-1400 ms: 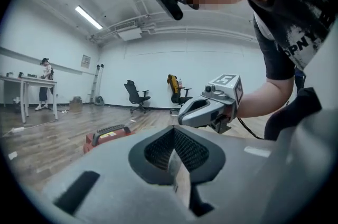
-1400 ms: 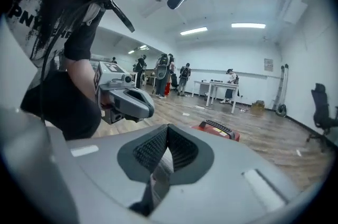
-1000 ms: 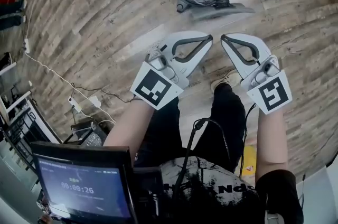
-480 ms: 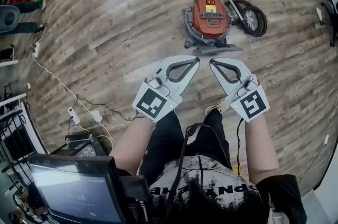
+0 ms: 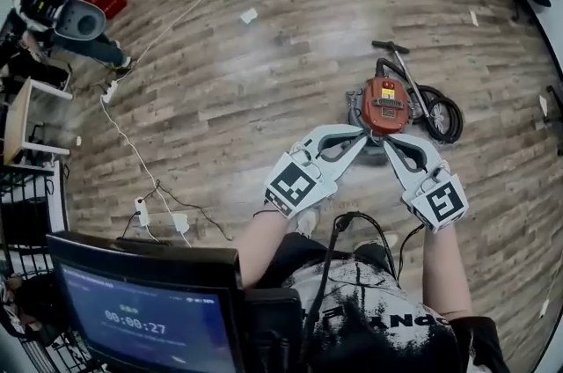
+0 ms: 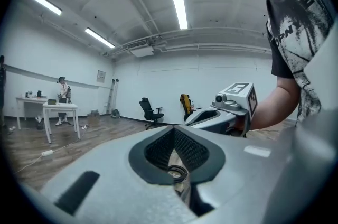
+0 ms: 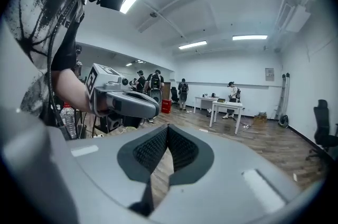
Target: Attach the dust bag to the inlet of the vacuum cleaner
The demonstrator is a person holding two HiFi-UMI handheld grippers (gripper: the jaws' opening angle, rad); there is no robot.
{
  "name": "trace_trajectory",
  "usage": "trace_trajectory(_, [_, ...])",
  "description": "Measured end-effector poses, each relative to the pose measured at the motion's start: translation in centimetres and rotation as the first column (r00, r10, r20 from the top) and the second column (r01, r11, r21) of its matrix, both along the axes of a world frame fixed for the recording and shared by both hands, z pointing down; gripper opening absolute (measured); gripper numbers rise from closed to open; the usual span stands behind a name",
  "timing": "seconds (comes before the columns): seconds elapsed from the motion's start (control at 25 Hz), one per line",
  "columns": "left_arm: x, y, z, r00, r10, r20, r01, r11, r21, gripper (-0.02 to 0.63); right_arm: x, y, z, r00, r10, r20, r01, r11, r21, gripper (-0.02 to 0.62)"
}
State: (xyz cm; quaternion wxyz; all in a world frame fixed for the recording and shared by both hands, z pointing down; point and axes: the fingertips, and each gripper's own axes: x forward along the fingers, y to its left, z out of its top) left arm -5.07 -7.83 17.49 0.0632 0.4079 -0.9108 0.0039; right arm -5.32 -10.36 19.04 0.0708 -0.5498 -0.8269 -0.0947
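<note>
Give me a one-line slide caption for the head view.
Left hand-held gripper and right hand-held gripper, both shut and empty, held above the wooden floor, orange vacuum cleaner beyond.

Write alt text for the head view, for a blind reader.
A person holds the left gripper and right gripper, both shut and empty, side by side above a wooden floor; an orange vacuum cleaner stands beyond them.

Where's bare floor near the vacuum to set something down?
Broad bare floor lies left of the vacuum cleaner in the head view, up to the white cable. Crowded: its right side, where the hose coils.
</note>
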Motion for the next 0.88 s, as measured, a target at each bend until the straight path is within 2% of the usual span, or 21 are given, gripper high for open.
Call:
trace_trajectory(0.12, [0.3,0.7,-1.8,0.999,-0.001,0.038,0.002,1.0,-0.024,0.002,0.3,0.3,-1.2,1.0,-0.011,0.009,0.011,1.0,-0.003,0.006])
trace_trajectory(0.36, [1.0,1.3,-5.2,0.996,-0.013,0.087,0.014,1.0,-0.019,0.002,0.7,0.4,-4.4,0.999,-0.013,0.049,0.015,0.999,-0.036,0.006])
trace_trajectory(0.56, [2.9,2.0,-6.3,0.994,-0.029,0.106,0.032,0.999,-0.022,0.001,1.9,0.5,-6.1,0.992,0.022,0.124,-0.013,0.997,-0.073,0.006])
trace_trajectory(0.68, [3.9,2.0,-6.6,0.992,-0.034,0.117,0.037,0.999,-0.024,0.002,2.3,0.2,-6.3,0.993,0.037,0.109,-0.025,0.994,-0.109,0.005])
trace_trajectory(0.88, [4.6,1.7,-6.6,0.991,-0.023,0.129,0.03,0.998,-0.05,0.002,2.5,-0.2,-6.0,0.993,0.045,0.108,-0.033,0.993,-0.115,0.005])
